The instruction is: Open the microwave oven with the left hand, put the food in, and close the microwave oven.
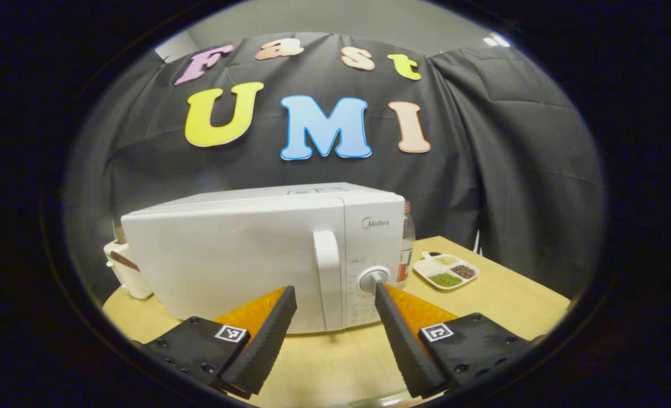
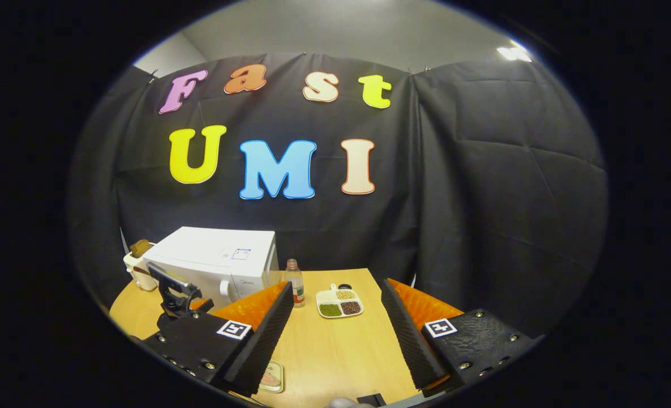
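A white microwave (image 1: 239,255) stands on the wooden table with its door closed, an upright handle (image 1: 328,277) beside a round dial (image 1: 372,279). My left gripper (image 1: 334,289) is open and a short way in front of the handle, one finger to each side of it, touching nothing. In the right gripper view the microwave (image 2: 216,258) sits far left, with the left gripper (image 2: 174,294) in front of it. My right gripper (image 2: 336,285) is open and holds nothing, well back over the table. A small flat dish with food (image 2: 271,377) lies partly hidden under its left finger.
A white divided plate of grains (image 1: 446,270) (image 2: 340,303) lies right of the microwave, with a clear bottle (image 1: 407,243) (image 2: 296,286) next to it. A white toaster-like appliance (image 1: 126,272) (image 2: 137,266) stands left of the microwave. Bare tabletop (image 2: 335,351) runs to the near edge.
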`<action>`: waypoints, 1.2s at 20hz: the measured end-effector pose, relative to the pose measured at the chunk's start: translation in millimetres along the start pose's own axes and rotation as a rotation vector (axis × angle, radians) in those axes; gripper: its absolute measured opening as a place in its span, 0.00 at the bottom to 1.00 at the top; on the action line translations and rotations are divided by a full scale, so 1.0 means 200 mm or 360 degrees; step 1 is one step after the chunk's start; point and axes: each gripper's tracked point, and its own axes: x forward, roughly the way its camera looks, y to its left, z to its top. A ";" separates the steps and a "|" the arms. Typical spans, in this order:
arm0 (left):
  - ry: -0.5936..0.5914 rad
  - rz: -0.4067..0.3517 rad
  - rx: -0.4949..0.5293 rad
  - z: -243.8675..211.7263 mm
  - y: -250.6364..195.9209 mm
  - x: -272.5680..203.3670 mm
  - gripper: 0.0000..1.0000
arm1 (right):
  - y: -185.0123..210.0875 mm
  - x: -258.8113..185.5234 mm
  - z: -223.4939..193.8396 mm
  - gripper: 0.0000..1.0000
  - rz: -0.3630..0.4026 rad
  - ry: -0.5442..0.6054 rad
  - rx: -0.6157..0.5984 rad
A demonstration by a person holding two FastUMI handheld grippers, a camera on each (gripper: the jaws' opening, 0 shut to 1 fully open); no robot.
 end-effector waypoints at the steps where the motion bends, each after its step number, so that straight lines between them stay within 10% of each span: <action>1: -0.0001 0.0013 0.0002 -0.01 0.00 0.05 0.94 | -0.01 0.00 -0.01 0.95 -0.0009 0.0007 -0.0012; 11: 0.0027 0.0128 -0.0125 -0.12 0.04 0.22 0.94 | -0.05 0.05 -0.18 0.95 -0.0017 0.0127 -0.0039; 16: 0.0082 0.0083 -0.0256 -0.15 0.03 0.23 0.37 | -0.03 0.05 -0.22 0.95 0.0012 0.0156 -0.0043; 24: 0.0066 0.0050 -0.0189 -0.14 0.04 0.22 0.27 | -0.02 0.00 -0.23 0.95 0.0022 0.0130 -0.0051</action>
